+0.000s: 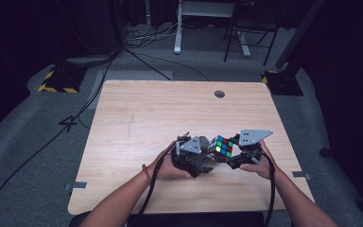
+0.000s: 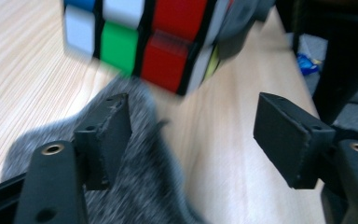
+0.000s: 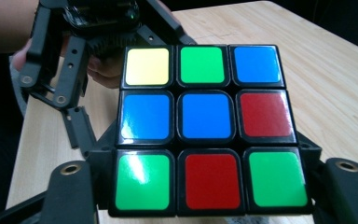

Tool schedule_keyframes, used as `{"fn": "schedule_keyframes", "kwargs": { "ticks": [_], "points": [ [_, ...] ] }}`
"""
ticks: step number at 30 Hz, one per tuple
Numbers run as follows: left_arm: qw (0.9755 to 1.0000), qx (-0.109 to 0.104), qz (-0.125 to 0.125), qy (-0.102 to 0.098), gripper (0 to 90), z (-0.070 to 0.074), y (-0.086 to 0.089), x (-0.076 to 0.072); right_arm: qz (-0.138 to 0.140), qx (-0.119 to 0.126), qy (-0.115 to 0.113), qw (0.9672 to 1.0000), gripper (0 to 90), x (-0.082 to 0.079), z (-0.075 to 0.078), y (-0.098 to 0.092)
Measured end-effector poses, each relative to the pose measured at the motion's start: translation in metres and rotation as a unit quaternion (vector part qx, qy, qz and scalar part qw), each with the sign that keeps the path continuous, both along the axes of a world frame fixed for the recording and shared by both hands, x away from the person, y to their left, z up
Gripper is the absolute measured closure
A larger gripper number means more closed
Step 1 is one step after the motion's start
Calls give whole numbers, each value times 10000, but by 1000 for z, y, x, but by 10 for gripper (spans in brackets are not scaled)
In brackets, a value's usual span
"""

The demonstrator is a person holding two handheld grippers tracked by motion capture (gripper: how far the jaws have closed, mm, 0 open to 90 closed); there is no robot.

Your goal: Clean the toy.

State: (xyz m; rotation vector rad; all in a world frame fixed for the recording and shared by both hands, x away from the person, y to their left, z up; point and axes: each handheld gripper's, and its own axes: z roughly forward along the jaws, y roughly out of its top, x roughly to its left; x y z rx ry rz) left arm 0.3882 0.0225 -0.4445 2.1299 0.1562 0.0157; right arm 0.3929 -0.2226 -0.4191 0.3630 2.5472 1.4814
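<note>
Two grippers met near the front middle of the wooden desk (image 1: 137,123) in the high view, with a scrambled puzzle cube (image 1: 221,145) held just above the surface between them. The left gripper (image 1: 207,161), in the person's left hand (image 1: 170,166), sat at the cube's 9 o'clock side, and the right gripper (image 1: 229,158), in the right hand (image 1: 260,165), sat at its 3 o'clock side. In the left gripper view, the left gripper's (image 2: 193,135) two black jaws stood well apart with only bare desk (image 2: 223,154) between them, not pressing on anything; the cube (image 2: 149,37) hung blurred toward 12 o'clock beyond the tips, clear of both pads, and a soft grey shadow lay under the left-hand jaw. No earlier look was there to compare. In the right gripper view, the right gripper (image 3: 207,186) clamped the cube (image 3: 205,126) by its lower row, one jaw on each side, the nine-tile face turned to the camera with a blue centre, and the left gripper (image 3: 81,126) lay toward 10 o'clock behind the cube.
</note>
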Motion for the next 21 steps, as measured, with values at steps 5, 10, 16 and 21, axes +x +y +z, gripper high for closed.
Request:
{"fn": "schedule_keyframes", "kwargs": {
  "ticks": [5,10,16,21],
  "points": [
    [9999,-56,-95,0,274,2,1,-2,46,-25,-7,10000,337,0,0,1],
    [9998,-63,-161,-62,269,4,3,-3,167,-225,-16,9996,334,-1,1,0],
    [9998,21,-198,-96,266,3,1,-5,252,-593,-6,9979,330,-1,-2,3],
    [9997,7,-238,-95,264,3,-1,-6,289,-853,-92,9959,326,-1,-3,5]
  ]
}}
